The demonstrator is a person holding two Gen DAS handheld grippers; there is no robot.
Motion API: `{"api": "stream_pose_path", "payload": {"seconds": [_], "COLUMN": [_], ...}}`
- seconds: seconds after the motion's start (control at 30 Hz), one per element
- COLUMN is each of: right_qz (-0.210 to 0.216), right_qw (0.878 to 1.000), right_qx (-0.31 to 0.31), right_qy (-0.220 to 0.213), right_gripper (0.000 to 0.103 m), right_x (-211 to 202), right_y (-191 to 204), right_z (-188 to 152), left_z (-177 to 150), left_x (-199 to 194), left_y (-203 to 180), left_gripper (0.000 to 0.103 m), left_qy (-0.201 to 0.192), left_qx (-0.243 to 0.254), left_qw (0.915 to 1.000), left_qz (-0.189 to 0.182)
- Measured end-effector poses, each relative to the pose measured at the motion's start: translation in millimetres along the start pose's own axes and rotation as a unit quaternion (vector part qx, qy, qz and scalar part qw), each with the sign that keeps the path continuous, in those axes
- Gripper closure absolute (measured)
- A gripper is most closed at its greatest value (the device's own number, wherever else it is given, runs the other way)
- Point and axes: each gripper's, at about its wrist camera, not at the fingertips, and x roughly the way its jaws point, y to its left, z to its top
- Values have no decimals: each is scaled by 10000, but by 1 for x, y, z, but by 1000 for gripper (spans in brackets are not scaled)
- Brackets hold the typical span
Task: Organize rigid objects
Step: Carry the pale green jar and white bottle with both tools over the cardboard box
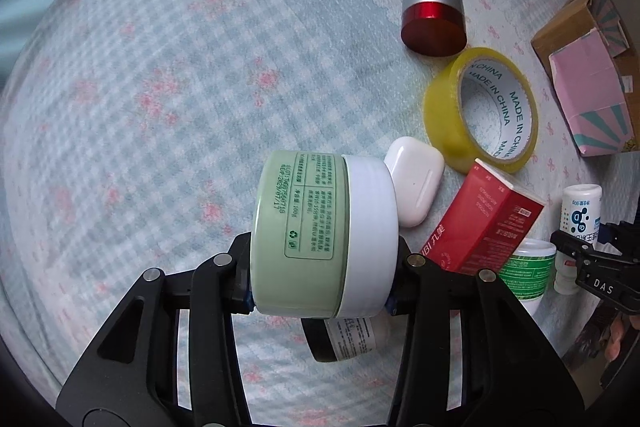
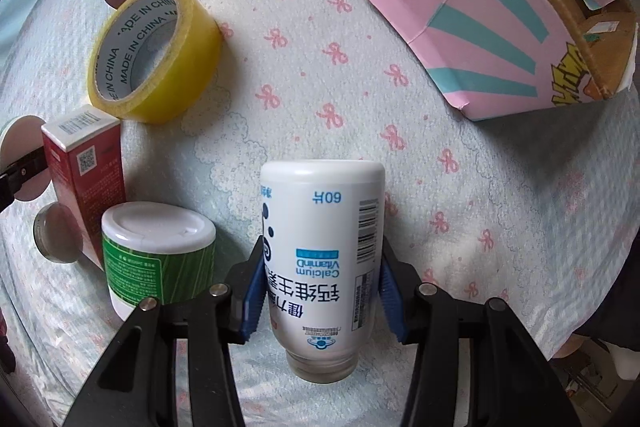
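My left gripper [image 1: 320, 281] is shut on a pale green jar with a white lid [image 1: 320, 235], held sideways above the bed. My right gripper [image 2: 320, 301] is shut on a white calcium bottle [image 2: 322, 251], held cap end toward the camera. Near them lie a yellow tape roll [image 1: 480, 107], a red and silver jar [image 1: 434, 19], a white earbud case [image 1: 416, 183], a red box [image 1: 480, 223] and a green-labelled white jar [image 2: 156, 251]. The right gripper with its bottle also shows at the right edge of the left wrist view [image 1: 580, 239].
An open pink and teal cardboard box [image 2: 480, 27] lies at the back right on the bed. A black and white jar [image 1: 344, 339] lies under my left gripper. The checked blue bedspread [image 1: 160, 87] stretches to the left.
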Motion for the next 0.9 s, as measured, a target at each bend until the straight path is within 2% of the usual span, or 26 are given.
{"api": "stream_pose_path", "payload": {"seconds": [0.13, 0.2, 0.37, 0.43, 0.5, 0.57, 0.73, 0.9], "right_qz": [51, 100, 331, 436, 594, 664, 946, 1254], "right_qw": [9997, 9991, 9966, 9946, 9923, 9889, 9785, 9632], "right_qx": [-177, -280, -523, -674, -785, -988, -1451, -1948], "right_qy": [-184, -289, -548, -653, -754, -887, -1116, -1362], "right_gripper": [57, 57, 57, 57, 57, 57, 57, 57], "right_x": [-34, -54, -119, -130, -118, -145, -181, -228], "right_y": [4, 8, 19, 18, 27, 27, 40, 36], "right_z": [-9, -14, -25, -3, 22, 16, 6, -5], "left_z": [-10, 12, 18, 12, 6, -3, -17, -32], "left_x": [-30, -48, -90, -120, -143, -166, -213, -257], "left_y": [8, 8, 4, -3, -9, -13, -31, -61], "left_gripper": [63, 63, 63, 63, 63, 63, 63, 63], "left_qy": [-179, -276, -539, -654, -793, -943, -1242, -1492], "left_qx": [-190, -289, -548, -651, -739, -839, -1069, -1231], "left_qw": [9996, 9991, 9968, 9955, 9939, 9918, 9860, 9806], "left_qz": [-78, -104, -200, -224, -198, -207, -298, -319]}}
